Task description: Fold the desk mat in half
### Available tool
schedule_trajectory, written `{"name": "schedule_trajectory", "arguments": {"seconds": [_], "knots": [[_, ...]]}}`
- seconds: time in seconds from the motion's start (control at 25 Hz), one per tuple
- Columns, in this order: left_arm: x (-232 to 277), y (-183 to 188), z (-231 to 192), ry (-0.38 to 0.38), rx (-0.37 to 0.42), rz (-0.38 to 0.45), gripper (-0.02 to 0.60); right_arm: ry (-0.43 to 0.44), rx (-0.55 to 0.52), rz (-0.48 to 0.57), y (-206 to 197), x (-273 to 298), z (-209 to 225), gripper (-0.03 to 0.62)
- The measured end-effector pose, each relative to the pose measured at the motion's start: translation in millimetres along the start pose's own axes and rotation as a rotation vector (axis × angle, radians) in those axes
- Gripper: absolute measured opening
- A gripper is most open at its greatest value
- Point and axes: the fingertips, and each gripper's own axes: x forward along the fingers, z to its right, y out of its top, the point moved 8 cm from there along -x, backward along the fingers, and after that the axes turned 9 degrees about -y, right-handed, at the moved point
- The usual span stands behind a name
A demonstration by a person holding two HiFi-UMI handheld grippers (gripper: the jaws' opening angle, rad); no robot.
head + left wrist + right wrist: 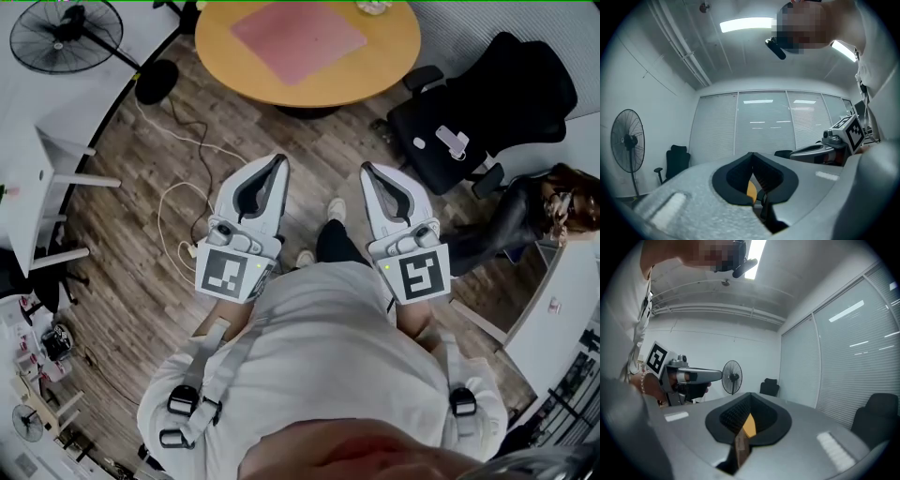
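Observation:
A pink desk mat (298, 37) lies flat and unfolded on a round wooden table (394, 66) at the top of the head view. Both grippers are held in front of the person's chest, well short of the table and pointing toward it. The left gripper (278, 159) is shut with nothing in it, and so is the right gripper (366, 169). In the left gripper view the closed jaws (752, 153) point up at a wall of blinds, with the right gripper (839, 136) alongside. The right gripper view shows its jaws (750, 394) closed and the left gripper (679, 373) beside them.
A black office chair (478, 112) stands right of the table. A floor fan (66, 36) is at the top left, with a white cable (173, 202) trailing over the wood floor. A white desk (23, 187) lines the left side. Another person (562, 202) sits at the right.

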Motion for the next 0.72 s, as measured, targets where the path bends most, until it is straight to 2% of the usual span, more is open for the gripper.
{"name": "schedule_trajectory", "arguments": {"seconds": [0.72], "knots": [[157.7, -21.1, -39.2, 0.029, 0.021, -0.042, 0.005, 0.021, 0.006, 0.000, -13.3, 86.6, 145.4, 0.005]]}}
